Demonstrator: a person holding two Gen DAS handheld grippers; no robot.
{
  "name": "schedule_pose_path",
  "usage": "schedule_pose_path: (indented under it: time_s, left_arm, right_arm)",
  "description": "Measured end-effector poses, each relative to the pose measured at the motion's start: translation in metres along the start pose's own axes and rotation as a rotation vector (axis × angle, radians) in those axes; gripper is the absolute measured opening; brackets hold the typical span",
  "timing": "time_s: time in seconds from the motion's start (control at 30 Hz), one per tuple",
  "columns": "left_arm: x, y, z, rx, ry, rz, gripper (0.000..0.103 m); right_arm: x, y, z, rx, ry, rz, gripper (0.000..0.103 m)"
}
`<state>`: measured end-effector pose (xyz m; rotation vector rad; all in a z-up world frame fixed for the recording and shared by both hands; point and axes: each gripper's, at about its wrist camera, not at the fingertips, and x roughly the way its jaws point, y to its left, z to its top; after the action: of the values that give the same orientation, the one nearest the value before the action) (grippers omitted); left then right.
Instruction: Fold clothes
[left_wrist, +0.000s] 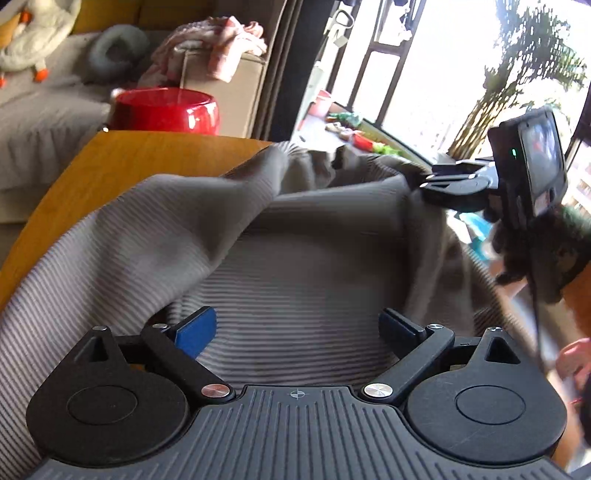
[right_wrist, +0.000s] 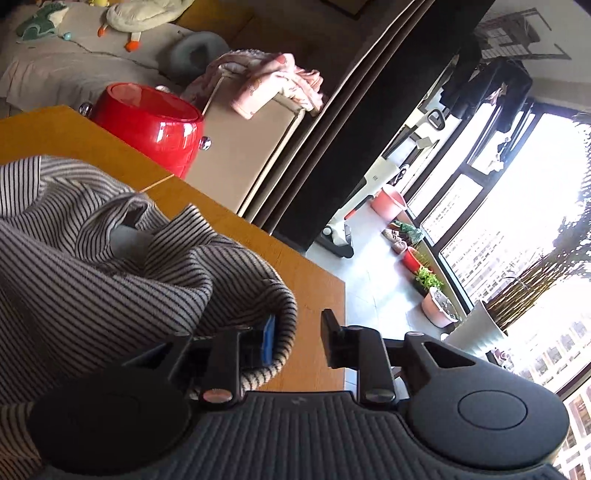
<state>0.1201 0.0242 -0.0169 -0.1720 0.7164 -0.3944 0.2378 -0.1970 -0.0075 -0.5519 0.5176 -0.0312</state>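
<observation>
The left claw stands wide open, its blue-padded fingers spread far apart and angled downward, nothing pinched between them. The right claw is rolled over to one side and points somewhat downward; its jaws are parted with a clear gap between them, and one blue pad lies just inside a fold of fabric without the other finger pressing on it. In the left wrist view the right claw reaches in from the right, a gloved hand behind it.
</observation>
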Motion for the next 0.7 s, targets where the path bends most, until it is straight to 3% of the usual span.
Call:
schedule_pose_path:
  time_s: [0.07, 0.13, 0.27, 0.37, 0.5, 0.7]
  left_arm:
    - [-0.009, -0.005, 0.012, 0.009, -0.062, -0.016, 0.099]
    - [-0.013, -0.009, 0.023, 0.028, -0.132, -0.013, 0.102]
    - [0.002, -0.004, 0.034, 0.023, -0.19, 0.025, 0.103]
    - [0.017, 0.003, 0.026, 0.03, -0.194, 0.015, 0.103]
    - [0.034, 0.013, 0.015, -0.003, -0.085, 0.026, 0.103]
    - [0.019, 0.008, -0.003, 0.003, -0.066, 0.055, 0.103]
  right_arm:
    - [-0.024, -0.007, 0.001, 0.061, -0.049, 0.044, 0.043]
    - [-0.048, -0.013, -0.005, 0.144, -0.067, 0.145, 0.05]
    - [-0.085, -0.01, -0.032, 0.276, -0.056, 0.366, 0.051]
    - [-0.095, 0.013, -0.059, 0.259, -0.037, 0.474, 0.051]
    - [-0.098, 0.027, -0.078, 0.252, -0.025, 0.511, 0.054]
    - [-0.112, 0.025, -0.091, 0.294, -0.014, 0.556, 0.055]
